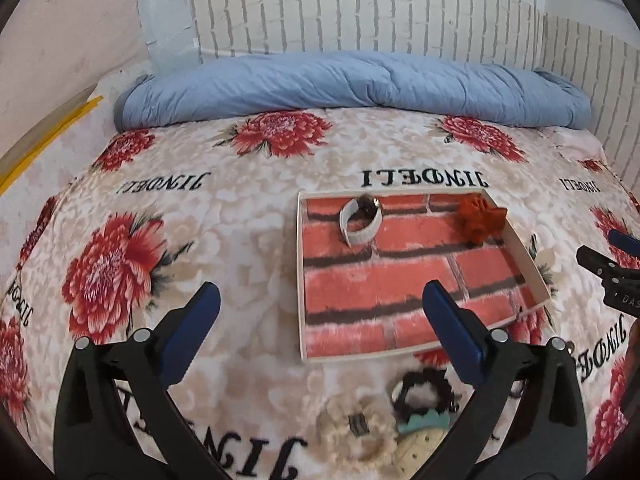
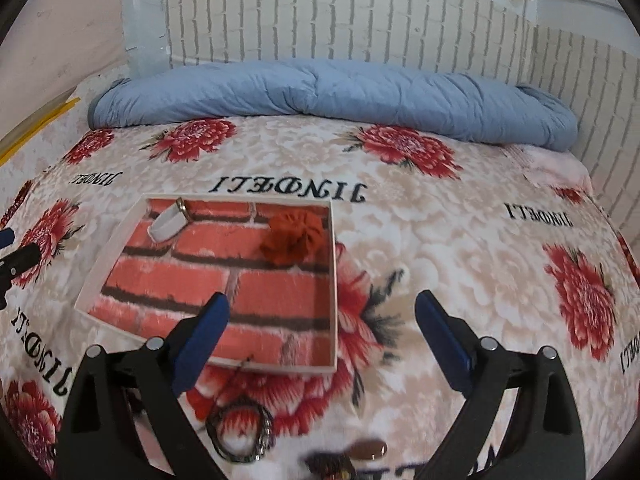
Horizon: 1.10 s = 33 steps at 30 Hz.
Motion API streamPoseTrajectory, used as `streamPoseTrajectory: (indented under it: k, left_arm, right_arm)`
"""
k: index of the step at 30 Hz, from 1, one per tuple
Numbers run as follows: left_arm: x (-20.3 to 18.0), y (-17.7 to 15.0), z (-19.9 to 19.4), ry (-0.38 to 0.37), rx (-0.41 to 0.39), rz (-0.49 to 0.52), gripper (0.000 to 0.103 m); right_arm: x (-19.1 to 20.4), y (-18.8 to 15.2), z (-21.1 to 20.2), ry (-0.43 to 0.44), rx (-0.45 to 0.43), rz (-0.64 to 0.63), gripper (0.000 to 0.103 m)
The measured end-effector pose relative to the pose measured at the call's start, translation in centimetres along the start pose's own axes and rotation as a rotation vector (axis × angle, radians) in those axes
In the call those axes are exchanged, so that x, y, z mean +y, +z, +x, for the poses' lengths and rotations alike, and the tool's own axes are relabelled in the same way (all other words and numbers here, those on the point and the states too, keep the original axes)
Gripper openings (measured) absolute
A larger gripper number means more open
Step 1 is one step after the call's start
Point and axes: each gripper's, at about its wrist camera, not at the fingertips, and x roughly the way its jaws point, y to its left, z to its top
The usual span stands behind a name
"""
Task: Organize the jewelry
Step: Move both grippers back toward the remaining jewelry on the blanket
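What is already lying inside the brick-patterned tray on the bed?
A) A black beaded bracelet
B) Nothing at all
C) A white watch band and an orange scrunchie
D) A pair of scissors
C: the white watch band and orange scrunchie sit along the far end of the tray.

Shallow white tray (image 1: 524, 258) with brick-print floor lies flat on the bed. Inside, at its 11 o'clock corner, a white band watch (image 1: 362, 220) rests on edge, curled in a loop; at 1 o'clock, a rust-red scrunchie (image 1: 478, 216) sits against the wall. Outside the tray, at 6 o'clock: black beaded bracelet (image 1: 424, 394), cream scrunchie (image 1: 360, 428), dark cord necklace (image 2: 240, 428), all loose on the cover.
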Motion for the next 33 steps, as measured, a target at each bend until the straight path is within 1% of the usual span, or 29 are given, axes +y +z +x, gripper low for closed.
streamPoseTrajectory:
  k: [6, 9, 14, 20, 23, 27, 33]
  left_arm:
    - [0.7, -2.5, -0.3, 0.001, 0.039, -0.02, 0.098]
    - [1.1, -4.0, -0.1, 0.001, 0.051, -0.026, 0.098]
    - [1.8, -6.3, 0.3, -0.025, 0.072, -0.037, 0.098]
    - [2.4, -8.2, 0.3, -0.048, 0.078, -0.027, 0.098]
    - [2.6, -9.0, 0.4, -0.059, 0.081, -0.031, 0.098]
    - [2.9, -9.8, 0.7, -0.072, 0.105, -0.028, 0.098]
    - [3.4, -10.4, 1.1, -0.092, 0.134, -0.056, 0.098]
  right_arm:
    - [-0.6, -2.9, -1.4, -0.007, -0.025, 0.035, 0.092]
    - [-0.5, -4.3, -1.4, 0.005, -0.013, 0.053, 0.093]
    - [-0.4, -6.5, -1.3, 0.013, -0.01, 0.076, 0.093]
    - [-1.1, -7.9, -1.0, 0.023, 0.02, 0.103, 0.093]
    - [-1.5, -8.5, -0.8, 0.007, 0.033, 0.108, 0.093]
    - [-1.6, -9.3, -0.7, -0.024, 0.041, 0.096, 0.093]
    - [-1.5, -9.8, -0.9, -0.036, 0.037, 0.095, 0.093]
